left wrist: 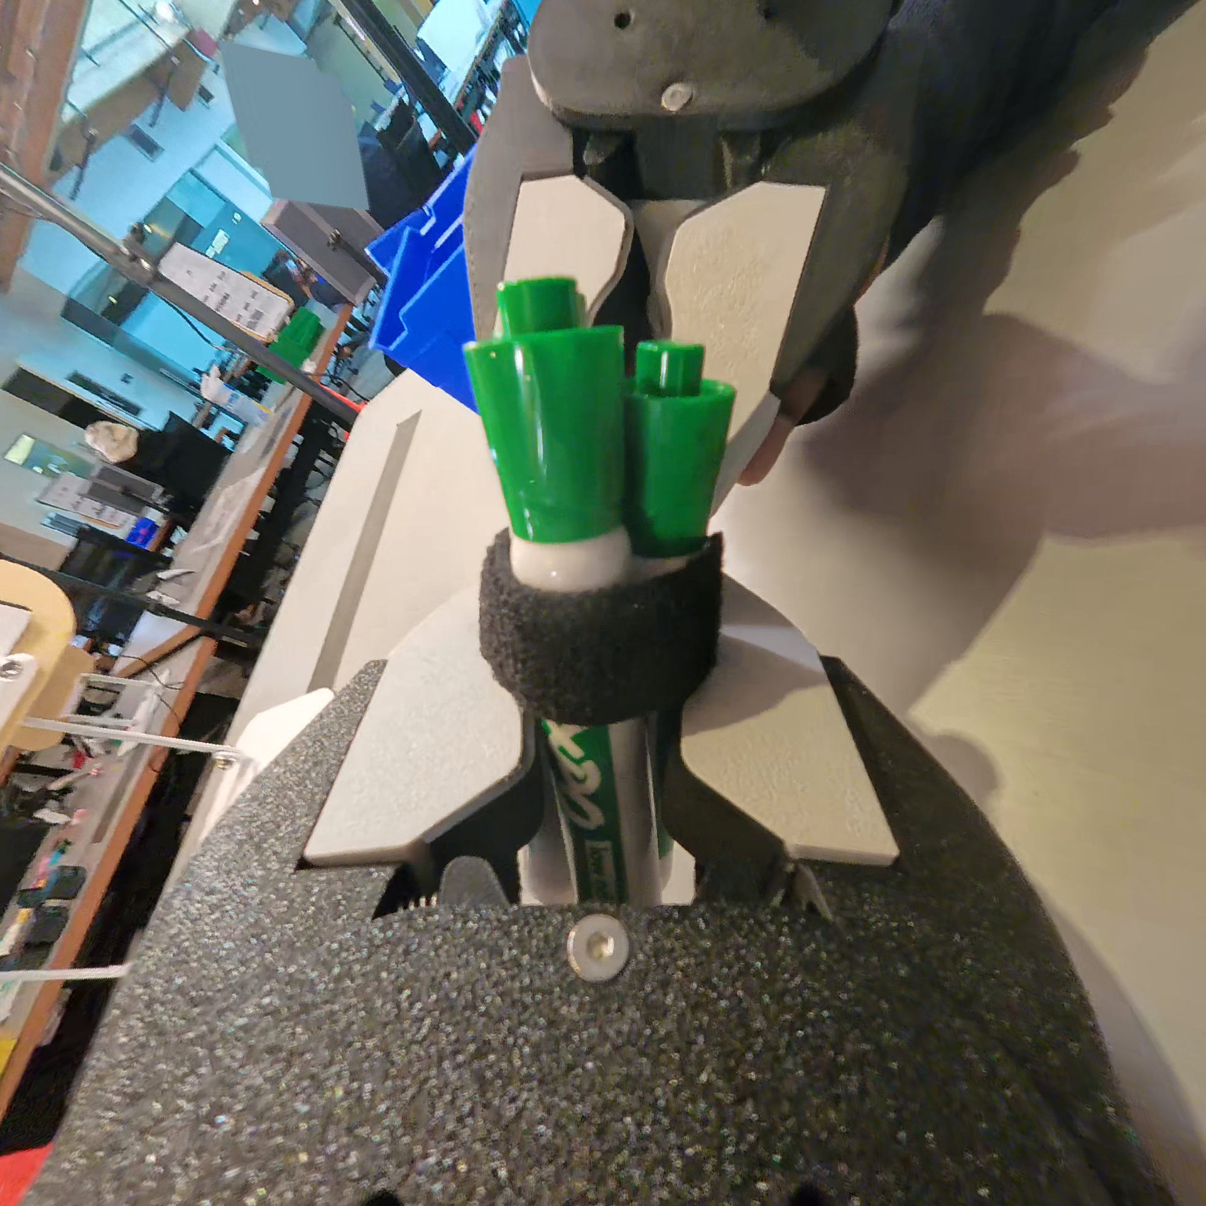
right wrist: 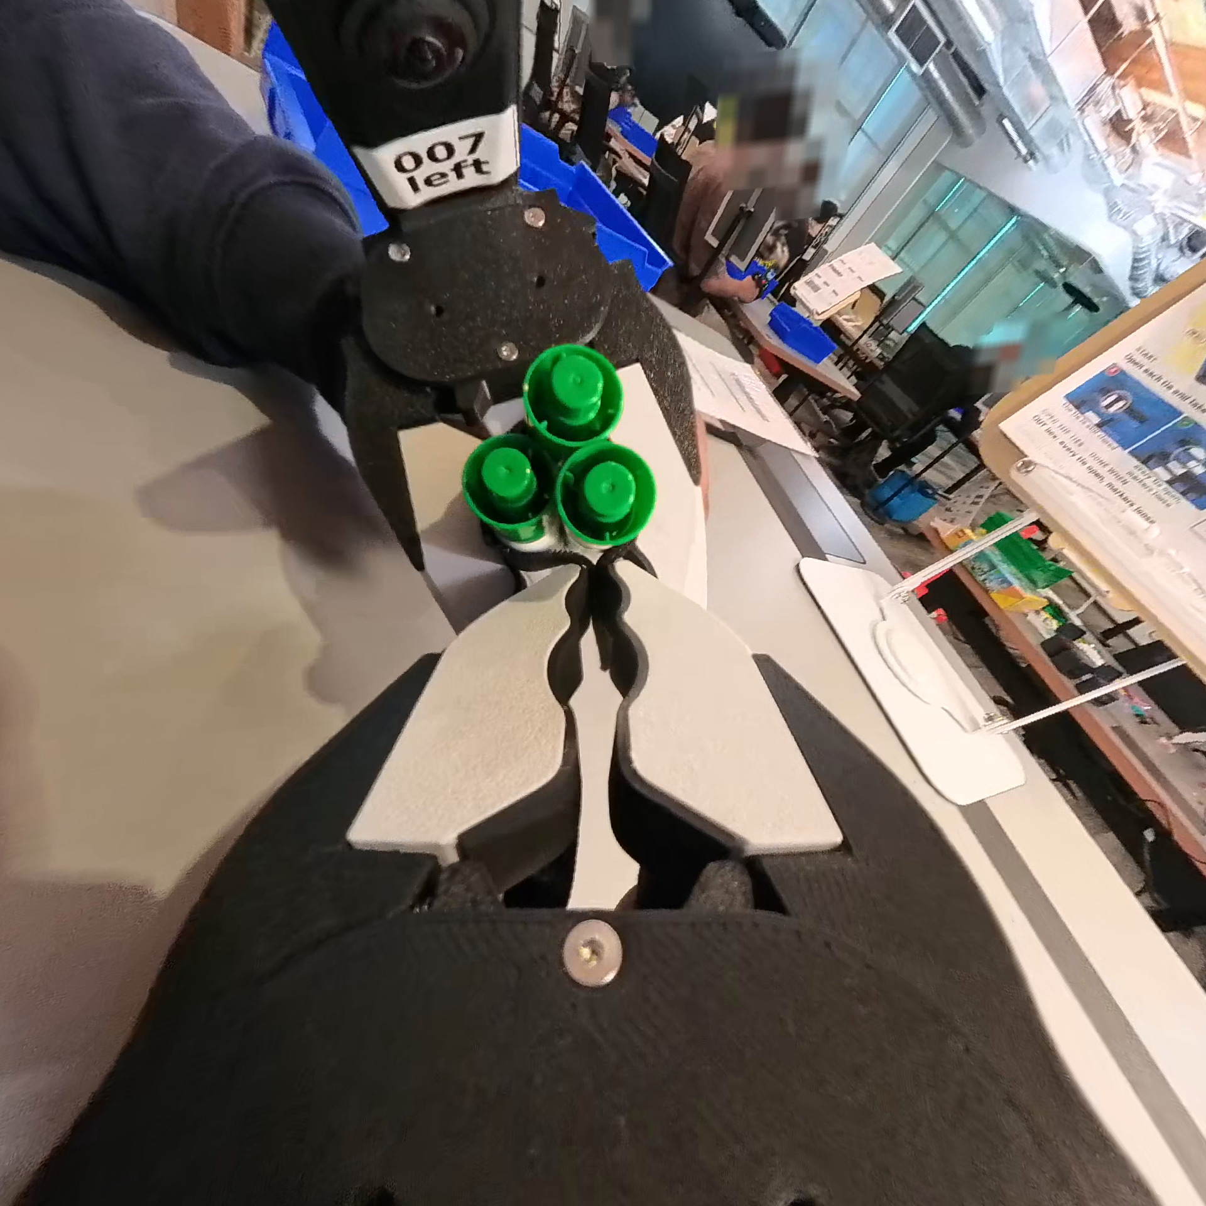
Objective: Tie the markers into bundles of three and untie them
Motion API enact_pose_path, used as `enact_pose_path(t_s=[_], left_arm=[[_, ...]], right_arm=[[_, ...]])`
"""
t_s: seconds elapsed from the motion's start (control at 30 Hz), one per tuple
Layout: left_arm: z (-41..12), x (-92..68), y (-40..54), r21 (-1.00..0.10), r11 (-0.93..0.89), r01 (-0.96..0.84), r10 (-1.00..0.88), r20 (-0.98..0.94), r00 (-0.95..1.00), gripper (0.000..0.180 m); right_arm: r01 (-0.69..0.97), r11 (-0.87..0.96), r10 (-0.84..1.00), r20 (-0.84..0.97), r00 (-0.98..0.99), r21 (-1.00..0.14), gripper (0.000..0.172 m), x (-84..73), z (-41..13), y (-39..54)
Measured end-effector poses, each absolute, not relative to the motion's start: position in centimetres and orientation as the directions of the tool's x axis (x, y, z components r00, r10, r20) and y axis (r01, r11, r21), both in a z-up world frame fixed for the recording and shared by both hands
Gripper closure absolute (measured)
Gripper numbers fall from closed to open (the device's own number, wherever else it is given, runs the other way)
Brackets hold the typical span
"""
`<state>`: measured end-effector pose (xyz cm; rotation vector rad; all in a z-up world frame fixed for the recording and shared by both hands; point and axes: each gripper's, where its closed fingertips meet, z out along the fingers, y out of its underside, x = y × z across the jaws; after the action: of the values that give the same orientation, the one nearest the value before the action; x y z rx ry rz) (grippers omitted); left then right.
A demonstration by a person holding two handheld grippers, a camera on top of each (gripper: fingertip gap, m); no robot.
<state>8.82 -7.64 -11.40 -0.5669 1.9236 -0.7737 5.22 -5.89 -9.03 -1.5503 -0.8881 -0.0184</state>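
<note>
L hand-held gripper clamps marker bundle, R hand-held gripper pinches strap

We see blue bins behind the pale tabletop, a white plate at its edge, and an instruction board nearby.

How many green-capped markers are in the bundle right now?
3, all inside the black strap: top marker, lower-left marker, lower-right marker. They form a tight triangle; none looks hidden behind them.
</note>
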Motion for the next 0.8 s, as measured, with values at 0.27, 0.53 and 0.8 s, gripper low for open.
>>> enact_pose_path(t_s=[0.27, 0.53, 0.8], left_arm=[[-12.3, 8.7, -7.6, -0.805, 0.516, -0.293, -0.793, -0.318, -0.520, 0.138], [-12.8, 7.1, -10.4, -0.764, -0.011, -0.645, -0.754, 0.430, -0.497, 0.138], [-12.7, 6.5, -12.8, -0.597, -0.283, -0.751, -0.501, 0.760, -0.415, 0.138]], right_arm=[[0.358, -0.072, 0.630, 0.236, 0.740, -0.931, 0.168, 5.8, -9.4, -5.5], [0.025, -0.567, 0.655, -0.432, 0.620, -0.823, 0.168, 5.4, -10.7, -6.7], [-0.073, -0.780, 0.500, -0.690, 0.523, -0.621, 0.168, 5.0, -11.9, -8.4]])
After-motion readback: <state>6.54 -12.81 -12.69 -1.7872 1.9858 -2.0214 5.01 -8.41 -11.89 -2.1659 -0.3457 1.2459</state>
